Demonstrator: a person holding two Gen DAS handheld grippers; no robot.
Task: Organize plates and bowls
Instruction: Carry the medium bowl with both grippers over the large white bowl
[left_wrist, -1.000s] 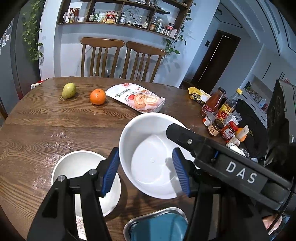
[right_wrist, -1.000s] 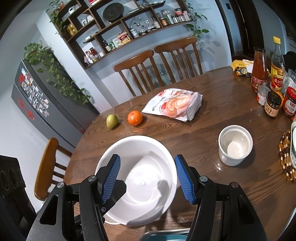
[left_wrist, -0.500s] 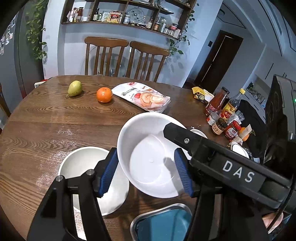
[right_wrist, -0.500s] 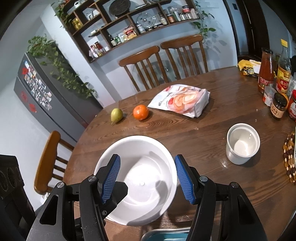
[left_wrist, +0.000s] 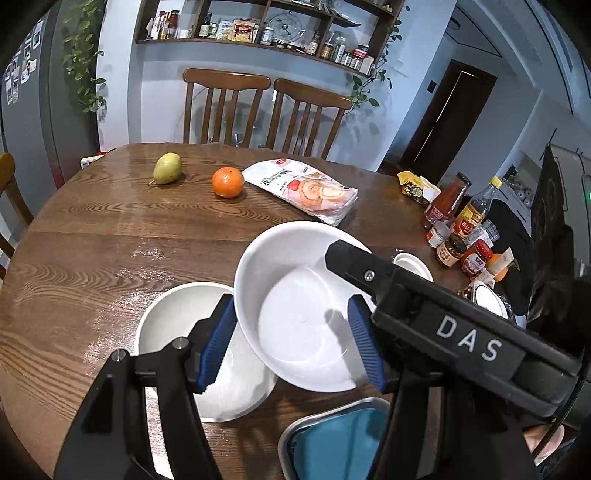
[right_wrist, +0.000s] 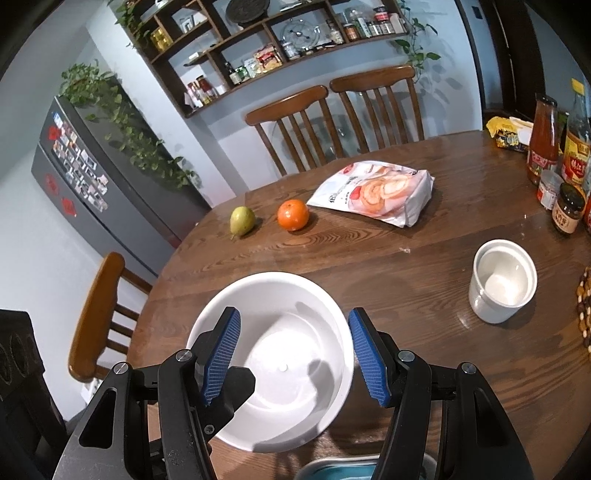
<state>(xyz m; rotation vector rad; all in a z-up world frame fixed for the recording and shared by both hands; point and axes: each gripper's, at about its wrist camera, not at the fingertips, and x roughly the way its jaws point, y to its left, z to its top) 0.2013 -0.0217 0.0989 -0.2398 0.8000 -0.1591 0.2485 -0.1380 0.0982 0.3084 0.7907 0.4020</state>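
Gripping opposite rims, both grippers seemingly shared the big white bowl (left_wrist: 299, 317) so it stayed level off the wooden table (left_wrist: 110, 236). Left gripper (left_wrist: 291, 343) sat half open, its pads around the bowl's left wall; right gripper (right_wrist: 293, 356) half open, pads flanking the rim, actual contact unclear. Bowl hung just beside and partly over the smaller bowl (left_wrist: 177, 325), probably for nesting. White cup (right_wrist: 502, 280) stood well apart.

A green pear (left_wrist: 167, 168) and a round orange (left_wrist: 228, 182) sit near each other on the brown wooden table (left_wrist: 92, 236). A white snack bag (left_wrist: 301, 190) lies beside the orange. Two wooden chairs (left_wrist: 266, 110) stand behind.
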